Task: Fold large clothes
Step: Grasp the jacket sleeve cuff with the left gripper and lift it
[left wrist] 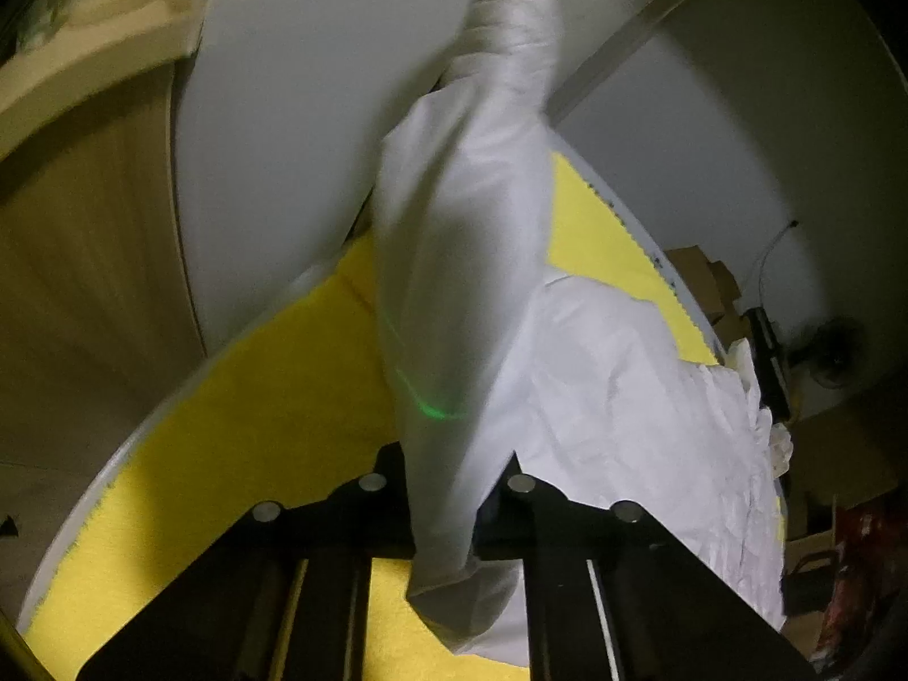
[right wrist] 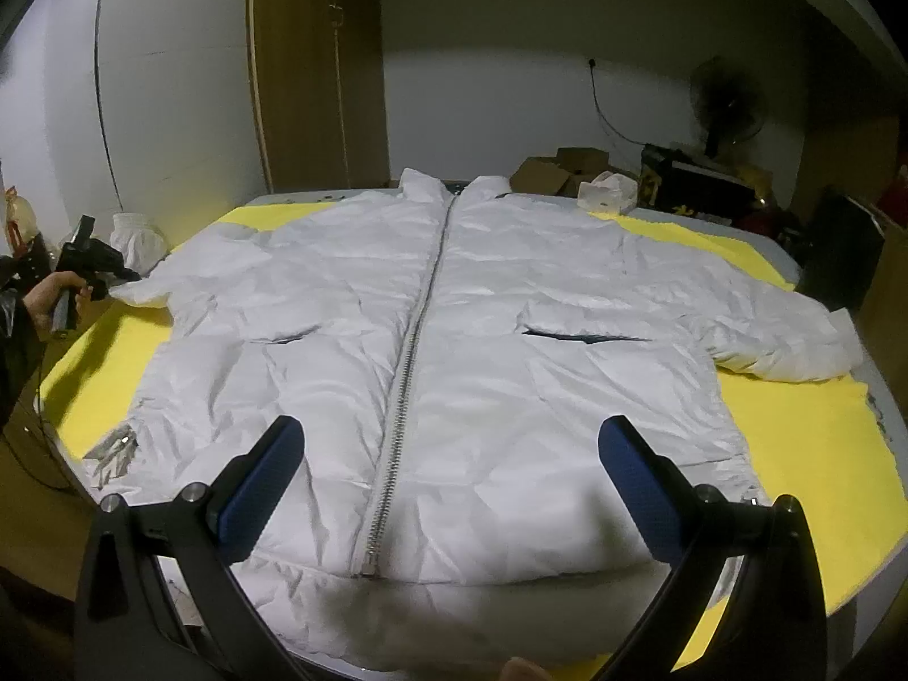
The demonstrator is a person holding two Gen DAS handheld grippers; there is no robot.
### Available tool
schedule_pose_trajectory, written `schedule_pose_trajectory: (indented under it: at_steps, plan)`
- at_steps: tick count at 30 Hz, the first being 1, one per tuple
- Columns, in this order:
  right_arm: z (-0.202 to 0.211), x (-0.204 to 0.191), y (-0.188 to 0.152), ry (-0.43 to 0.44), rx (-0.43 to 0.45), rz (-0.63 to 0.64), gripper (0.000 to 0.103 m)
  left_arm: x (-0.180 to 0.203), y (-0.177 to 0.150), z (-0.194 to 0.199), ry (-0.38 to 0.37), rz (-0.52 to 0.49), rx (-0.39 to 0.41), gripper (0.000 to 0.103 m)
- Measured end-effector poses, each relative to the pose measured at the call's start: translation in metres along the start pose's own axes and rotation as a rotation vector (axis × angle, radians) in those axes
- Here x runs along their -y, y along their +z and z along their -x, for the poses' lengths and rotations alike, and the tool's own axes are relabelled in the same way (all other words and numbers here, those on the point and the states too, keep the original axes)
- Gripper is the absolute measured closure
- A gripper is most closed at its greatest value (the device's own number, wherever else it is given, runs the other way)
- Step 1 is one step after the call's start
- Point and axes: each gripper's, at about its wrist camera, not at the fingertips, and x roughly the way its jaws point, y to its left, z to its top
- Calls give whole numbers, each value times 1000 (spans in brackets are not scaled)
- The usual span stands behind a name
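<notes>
A white puffer jacket lies flat, front up, on a yellow cloth over the table, its silver zipper closed down the middle. My right gripper hovers open above the hem, with blue pads on either side of the zipper and nothing between them. At the far left a hand holds my left gripper at the jacket's left sleeve. In the left wrist view the left gripper is shut on that sleeve, which rises away from the jaws to its cuff. The right sleeve lies flat.
Cardboard boxes, a plastic bag and a standing fan are behind the table. A black box stands at the right edge. A wooden door is at the back left.
</notes>
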Motion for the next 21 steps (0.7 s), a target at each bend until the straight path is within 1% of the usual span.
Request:
schedule_pose_trajectory:
  at_steps: [2,4,6,7,9,10,12,13,15,17,18,19,20,21]
  plan:
    - [-3,0,0,20,-13,-4,0,7,-2,7,22,-47,28,96]
    - [-6,-1,0,15,-21,6,0,17,-6,17,33,-87,74,97]
    - [-7,-4,0,-3,-16,23,0,35,-11,33,44,-147,150,97]
    - [-5,-5,1,-14,-8,32,0,43,-13,38,48,-170,172,97]
    - [-2,-4,2,-23,4,39,0,70,-19,54,64,-232,245,97]
    - [0,-3,3,-26,9,40,0,90,-22,64,58,-267,287,97]
    - [2,0,4,-31,15,35,0,120,-26,76,55,-317,347,97]
    - [2,3,5,-32,16,30,0,142,-27,85,38,-358,377,97]
    - [3,8,4,-28,16,14,0,169,-29,102,5,-418,405,97]
    - [4,12,3,-26,14,2,0,202,-33,106,-27,-464,413,97]
    - [4,14,3,-27,14,-3,0,224,-38,108,-43,-502,418,97]
    - [5,17,2,-29,14,-9,0,237,-43,109,-53,-528,423,97]
    - [6,20,1,-30,14,-14,0,261,-50,108,-75,-572,425,97]
    - [7,23,0,-33,16,-21,0,276,-56,107,-95,-601,424,97]
